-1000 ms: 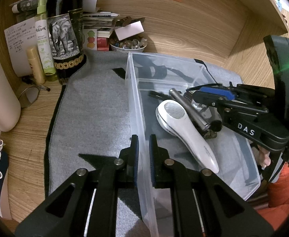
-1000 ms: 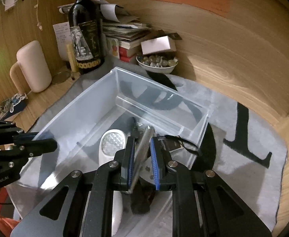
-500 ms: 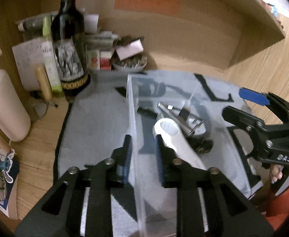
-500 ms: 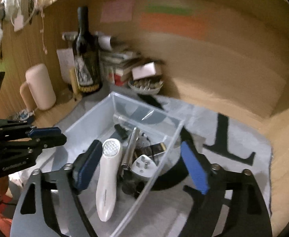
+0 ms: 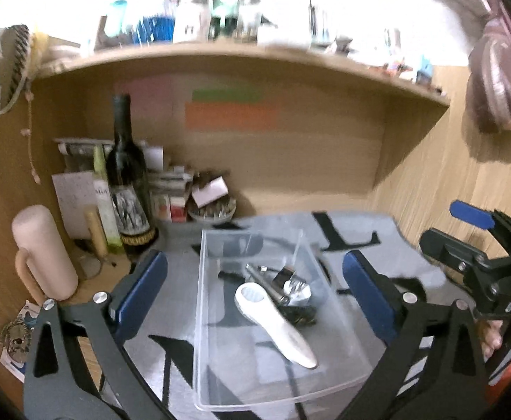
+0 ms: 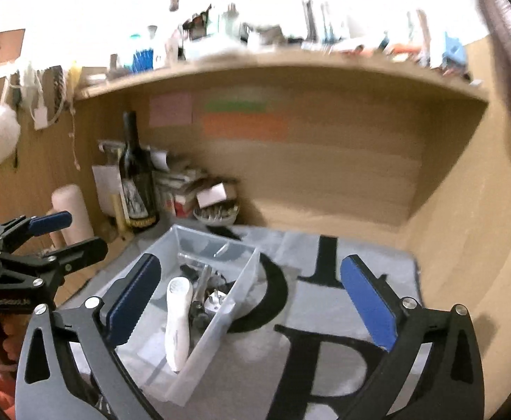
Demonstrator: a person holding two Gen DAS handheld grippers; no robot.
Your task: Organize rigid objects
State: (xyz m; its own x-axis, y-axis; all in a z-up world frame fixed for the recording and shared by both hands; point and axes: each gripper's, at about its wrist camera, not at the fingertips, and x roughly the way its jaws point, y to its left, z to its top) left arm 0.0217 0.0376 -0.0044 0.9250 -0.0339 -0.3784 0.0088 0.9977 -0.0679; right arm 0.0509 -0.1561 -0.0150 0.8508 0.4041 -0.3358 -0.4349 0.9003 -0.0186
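A clear plastic bin sits on a grey mat with black letters. In it lie a white handheld device, a metal rod, a white plug and dark small items. My left gripper is open and empty, raised above the bin. My right gripper is open and empty, raised above the bin's right wall. Each gripper shows at the other view's edge, the right and the left.
A dark wine bottle, a pale pink mug, stacked books and a bowl of small items stand at the back left. A wooden shelf overhangs the desk; wooden walls close the right side.
Both grippers opened and pulled back and up from the bin. The right gripper let go of the metal rod, which now lies in the bin. The left jaws released the bin wall.
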